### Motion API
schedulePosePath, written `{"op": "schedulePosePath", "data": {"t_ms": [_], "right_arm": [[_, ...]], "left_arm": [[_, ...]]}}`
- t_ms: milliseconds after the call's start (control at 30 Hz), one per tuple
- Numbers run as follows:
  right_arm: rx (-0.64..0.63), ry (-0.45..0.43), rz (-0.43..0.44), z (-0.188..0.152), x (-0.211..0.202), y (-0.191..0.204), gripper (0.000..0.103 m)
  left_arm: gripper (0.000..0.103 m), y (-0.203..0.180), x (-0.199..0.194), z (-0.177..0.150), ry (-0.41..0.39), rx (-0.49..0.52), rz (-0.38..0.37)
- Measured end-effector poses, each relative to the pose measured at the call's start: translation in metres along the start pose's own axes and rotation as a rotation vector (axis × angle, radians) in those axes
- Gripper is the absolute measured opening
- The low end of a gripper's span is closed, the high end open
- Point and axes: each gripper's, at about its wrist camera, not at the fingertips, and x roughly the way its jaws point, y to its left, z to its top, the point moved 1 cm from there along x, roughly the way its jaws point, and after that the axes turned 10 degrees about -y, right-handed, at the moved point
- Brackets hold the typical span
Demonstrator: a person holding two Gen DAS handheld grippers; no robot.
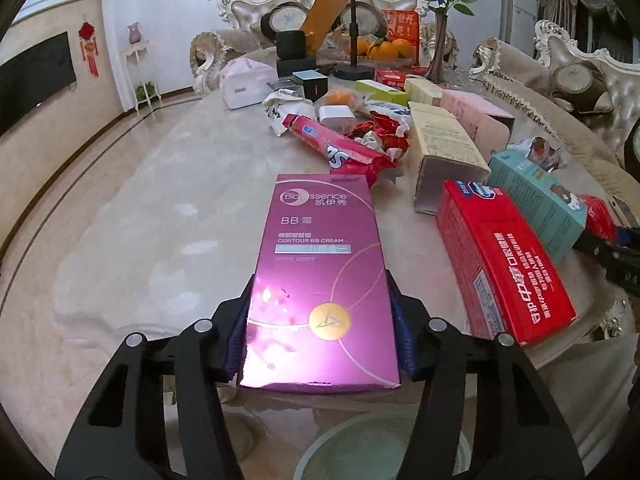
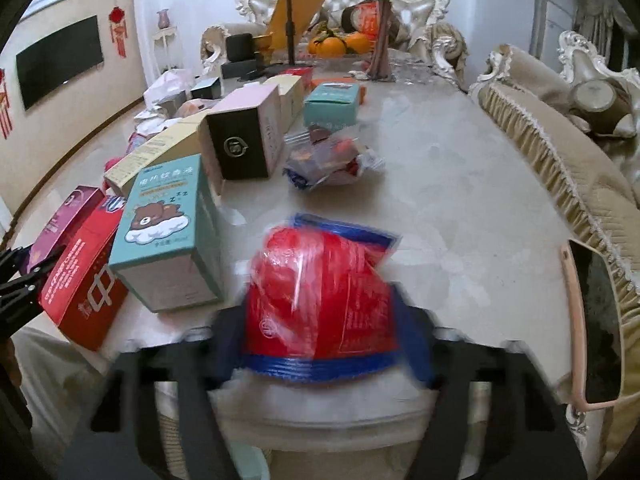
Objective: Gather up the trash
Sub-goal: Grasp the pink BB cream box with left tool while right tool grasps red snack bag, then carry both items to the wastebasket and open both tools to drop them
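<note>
Left wrist view: left hand-held gripper (image 1: 322, 332) clamped on pink BB cream box (image 1: 320, 272) over table (image 1: 160, 208); right hand-held gripper (image 2: 326, 334) clamped on red plastic bag (image 2: 320, 292) — blurred. Early stage — red box (image 1: 504, 264), teal box (image 2: 168, 232), wrappers left.

- BB cream box (image 1: 320, 280): shiny magenta-pink, thin curved gold lines, white lettering, a gold round seal near the bottom
- left tongs (image 1: 320, 332): black, with blue pads (image 1: 237, 344)
- snack bag (image 2: 320, 300): crinkly red plastic with a blue strip along the edge; blurry here
- mask box (image 1: 504, 264): bright red, white print
- bear box (image 2: 168, 232): teal, brown cartoon bear asleep on a white cloud
- long wrapper (image 1: 340, 152): red with a blue-and-white logo
- worktop (image 1: 160, 220): pale cream marble, glossy
- oranges (image 2: 340, 44): well, orange
</note>
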Motion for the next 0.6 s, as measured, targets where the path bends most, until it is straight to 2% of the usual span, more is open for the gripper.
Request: {"op": "schedulePosePath", "data": {"t_ms": [67,267,367,433,533,600], "right_arm": [[0.042,0.0,0.028,0.002,-0.005,-0.005,0.038],[0.066,-0.016,0.078,0.003,-0.032,-0.011,0.037],[0.061,-0.016,0.149,-0.001,-0.057,-0.005,0.037],[0.059,-0.005,0.244,-0.011,-0.085,0.007,0.037],[0.01,0.088,0.361,-0.04,-0.109,0.031,0.037],[-0.001,0.187,0.403,-0.067,-0.104,0.044,0.037]], "left_arm": [[0.057,0.002,-0.002,0.0,-0.001,-0.01,-0.024],[0.057,0.017,-0.023,-0.002,-0.016,-0.057,-0.07],[0.057,0.023,-0.052,-0.004,-0.042,-0.049,-0.109],[0.057,0.026,-0.078,-0.012,-0.032,-0.047,-0.154],[0.057,0.023,-0.105,-0.038,0.029,-0.026,-0.223],[0.057,0.015,-0.115,-0.065,0.109,0.005,-0.256]]}}
